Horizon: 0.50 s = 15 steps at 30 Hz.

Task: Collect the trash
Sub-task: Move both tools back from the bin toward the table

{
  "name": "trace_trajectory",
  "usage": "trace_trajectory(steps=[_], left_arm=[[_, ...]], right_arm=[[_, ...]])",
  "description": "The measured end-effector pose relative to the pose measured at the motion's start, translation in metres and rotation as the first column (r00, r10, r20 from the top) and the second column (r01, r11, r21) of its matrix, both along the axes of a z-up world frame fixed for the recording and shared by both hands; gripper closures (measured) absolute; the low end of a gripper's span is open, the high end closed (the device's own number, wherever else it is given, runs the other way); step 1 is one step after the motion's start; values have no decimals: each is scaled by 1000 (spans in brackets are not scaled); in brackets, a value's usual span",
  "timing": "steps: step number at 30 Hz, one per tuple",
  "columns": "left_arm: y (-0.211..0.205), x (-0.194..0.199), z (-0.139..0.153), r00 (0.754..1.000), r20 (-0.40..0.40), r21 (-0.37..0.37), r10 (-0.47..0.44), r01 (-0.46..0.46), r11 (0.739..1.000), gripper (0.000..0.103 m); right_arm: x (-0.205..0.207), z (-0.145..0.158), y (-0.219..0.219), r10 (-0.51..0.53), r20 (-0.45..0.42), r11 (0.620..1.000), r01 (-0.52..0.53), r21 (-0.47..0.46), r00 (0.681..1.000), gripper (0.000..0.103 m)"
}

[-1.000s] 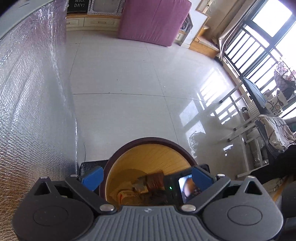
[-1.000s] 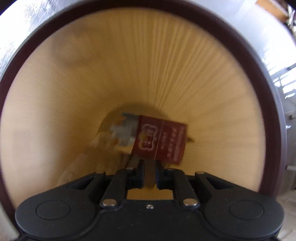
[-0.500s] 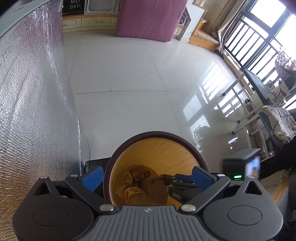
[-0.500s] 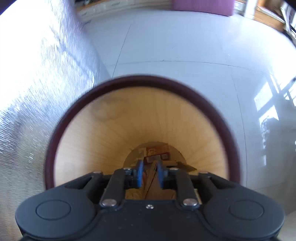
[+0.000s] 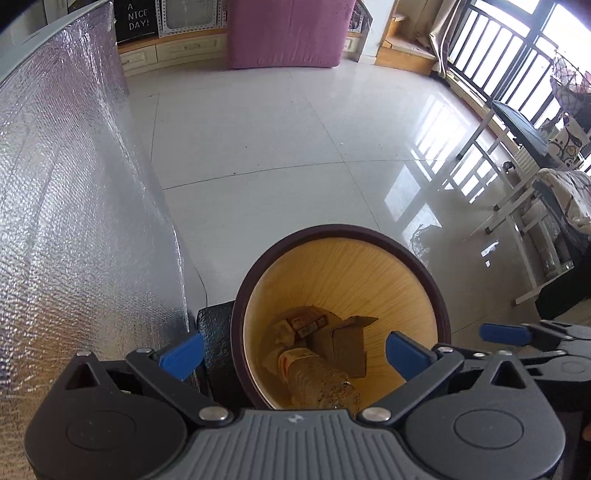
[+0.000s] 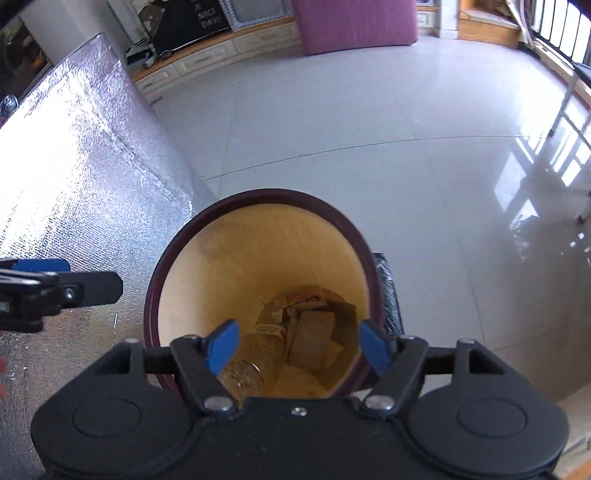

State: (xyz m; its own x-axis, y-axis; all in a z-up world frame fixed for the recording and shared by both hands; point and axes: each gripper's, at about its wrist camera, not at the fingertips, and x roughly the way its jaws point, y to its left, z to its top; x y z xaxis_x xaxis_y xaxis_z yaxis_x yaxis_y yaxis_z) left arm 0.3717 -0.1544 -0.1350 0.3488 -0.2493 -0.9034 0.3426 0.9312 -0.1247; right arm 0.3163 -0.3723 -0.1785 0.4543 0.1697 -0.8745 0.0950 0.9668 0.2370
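A round bin (image 5: 436,295) with a dark brown rim and yellow inside stands on the floor below both grippers; it also shows in the right wrist view (image 6: 170,254). At its bottom lie a plastic bottle (image 5: 317,380), a brown carton (image 5: 347,347) and small packets (image 5: 308,323). My left gripper (image 5: 293,356) is open and empty above the bin. My right gripper (image 6: 299,345) is open and empty above the bin mouth; the bottle (image 6: 255,354) and carton (image 6: 312,339) show between its fingers. The right gripper's finger (image 5: 504,334) shows at the right of the left wrist view.
A table covered in silver foil (image 5: 74,221) runs along the left, close to the bin. A black bag (image 5: 218,339) lies beside the bin. Glossy white floor tiles (image 5: 277,129) stretch ahead. A purple mattress (image 5: 288,33) leans at the far wall; racks (image 5: 524,184) stand at right.
My right gripper let go of the red carton inside the bin, rose out of it and opened wide. The left gripper stayed open above the bin and lifted slightly.
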Motion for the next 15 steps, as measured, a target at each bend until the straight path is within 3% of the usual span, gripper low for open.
trace_trajectory(steps=[6,15], left_arm=[[2,-20,7,999,41,15,-6,6,1000,0],[13,-67,48,993,121,-20,-5,7,1000,0]], right_arm=[[-21,25,-8,-28,24,999,28,-20,999,3],[-63,74,-8,-29,127,996,39,-83,992,0]])
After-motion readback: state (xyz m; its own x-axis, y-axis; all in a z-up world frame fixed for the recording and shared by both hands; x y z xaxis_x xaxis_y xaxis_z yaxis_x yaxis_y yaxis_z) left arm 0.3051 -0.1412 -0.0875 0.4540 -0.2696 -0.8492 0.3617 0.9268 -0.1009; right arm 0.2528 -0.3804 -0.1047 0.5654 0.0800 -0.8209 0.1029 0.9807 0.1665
